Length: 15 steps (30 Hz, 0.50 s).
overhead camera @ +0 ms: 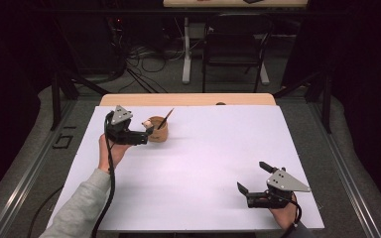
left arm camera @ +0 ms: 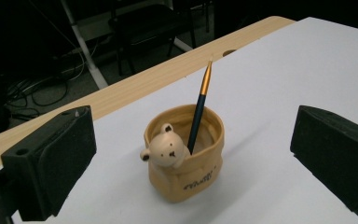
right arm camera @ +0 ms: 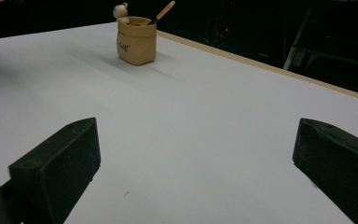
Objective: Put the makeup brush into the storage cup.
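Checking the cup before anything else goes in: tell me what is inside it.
A pen stands tilted inside the cup, leaning on the rim, its gold upper end sticking out. The rest of the visible interior looks empty. The cup wall hides the pen's lower end and the bottom.

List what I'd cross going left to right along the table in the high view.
Left gripper with open fingers, bear-shaped pen holder with a pencil leaning in it, bare white table surface, then right gripper, also open, near the front right corner.
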Each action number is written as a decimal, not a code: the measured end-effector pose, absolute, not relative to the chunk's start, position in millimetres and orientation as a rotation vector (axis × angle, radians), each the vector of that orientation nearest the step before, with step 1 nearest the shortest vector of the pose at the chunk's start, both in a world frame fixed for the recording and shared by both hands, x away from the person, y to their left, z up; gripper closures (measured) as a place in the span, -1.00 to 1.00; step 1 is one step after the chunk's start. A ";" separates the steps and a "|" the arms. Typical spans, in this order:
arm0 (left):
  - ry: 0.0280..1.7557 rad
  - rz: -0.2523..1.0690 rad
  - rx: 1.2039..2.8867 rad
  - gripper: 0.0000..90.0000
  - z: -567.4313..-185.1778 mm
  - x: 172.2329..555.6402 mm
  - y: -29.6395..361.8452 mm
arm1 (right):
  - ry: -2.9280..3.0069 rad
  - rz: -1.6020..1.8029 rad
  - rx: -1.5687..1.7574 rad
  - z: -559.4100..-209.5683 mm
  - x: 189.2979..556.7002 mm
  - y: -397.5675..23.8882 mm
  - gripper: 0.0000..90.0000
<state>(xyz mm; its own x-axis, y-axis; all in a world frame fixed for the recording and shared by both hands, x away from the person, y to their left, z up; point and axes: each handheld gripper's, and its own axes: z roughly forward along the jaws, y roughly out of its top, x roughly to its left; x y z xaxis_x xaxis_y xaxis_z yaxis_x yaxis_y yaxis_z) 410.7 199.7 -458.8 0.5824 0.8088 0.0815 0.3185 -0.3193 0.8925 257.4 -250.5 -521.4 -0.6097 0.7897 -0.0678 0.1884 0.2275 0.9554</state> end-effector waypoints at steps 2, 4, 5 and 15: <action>0.906 0.679 1.892 -1.00 -459.5 405.1 202.3 | 1.946 1.399 0.894 -521.4 257.4 -250.3 -0.99; 0.906 0.675 1.896 -1.00 -460.2 400.3 205.2 | 1.943 1.400 0.898 -521.4 257.6 -250.9 -0.99; 0.906 0.673 1.895 -1.00 -460.6 398.4 206.6 | 1.946 1.396 0.901 -521.1 257.4 -251.4 -0.99; 0.894 0.680 1.883 -1.00 -463.9 375.2 215.8 | 1.946 1.397 0.904 -521.4 257.7 -251.1 -0.99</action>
